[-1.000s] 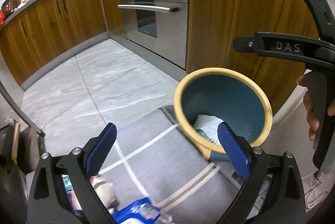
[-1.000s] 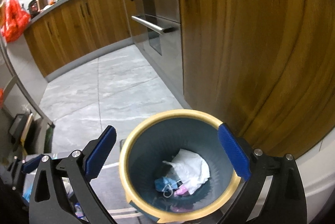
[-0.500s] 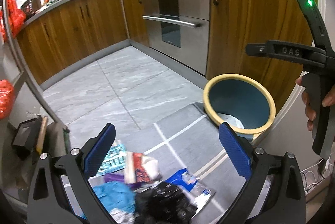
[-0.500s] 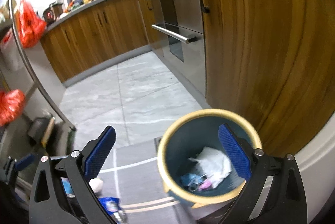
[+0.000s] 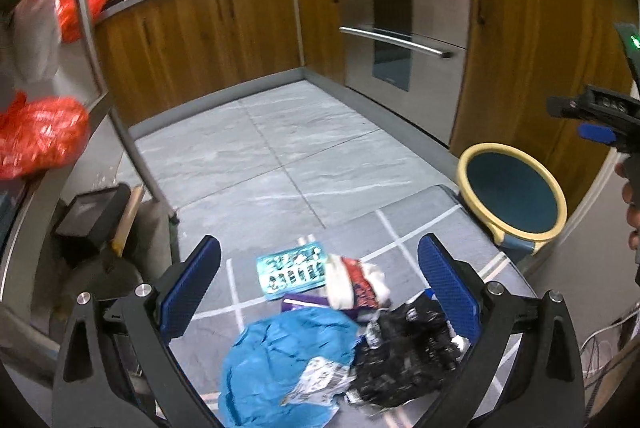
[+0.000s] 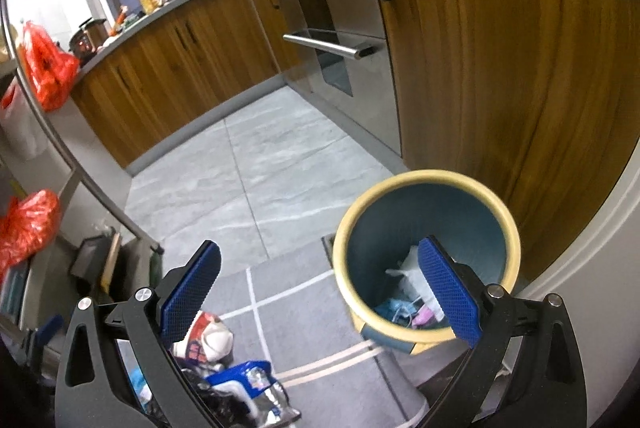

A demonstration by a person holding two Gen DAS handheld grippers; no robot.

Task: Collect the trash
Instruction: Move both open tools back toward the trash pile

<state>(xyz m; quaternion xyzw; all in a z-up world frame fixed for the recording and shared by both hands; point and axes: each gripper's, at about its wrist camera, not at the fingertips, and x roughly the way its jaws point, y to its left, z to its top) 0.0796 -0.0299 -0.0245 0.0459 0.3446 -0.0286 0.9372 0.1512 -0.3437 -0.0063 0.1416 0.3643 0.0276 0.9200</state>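
Note:
A blue bin with a yellow rim [image 5: 513,194] stands on the grey mat by the wooden cabinet; it also shows in the right wrist view [image 6: 424,252], holding white paper and small scraps [image 6: 408,292]. A pile of trash lies on the mat: a blue wrapper [image 5: 280,360], a black crumpled bag [image 5: 404,352], a teal packet [image 5: 292,270] and a red-and-white wrapper [image 5: 352,282]. My left gripper [image 5: 318,294] is open and empty above the pile. My right gripper [image 6: 318,292] is open and empty, beside the bin; it also shows at the right edge of the left wrist view [image 5: 596,124].
Wooden cabinets [image 5: 208,32] and a steel oven [image 5: 400,32] line the far side of the grey tiled floor [image 5: 280,156]. A metal rack with red bags [image 5: 40,136] and a dark box [image 5: 92,216] stands at the left.
Both grippers have pulled back and up from the bin. The left one has swung left, so the trash pile now lies between its fingers. Both stay open and empty.

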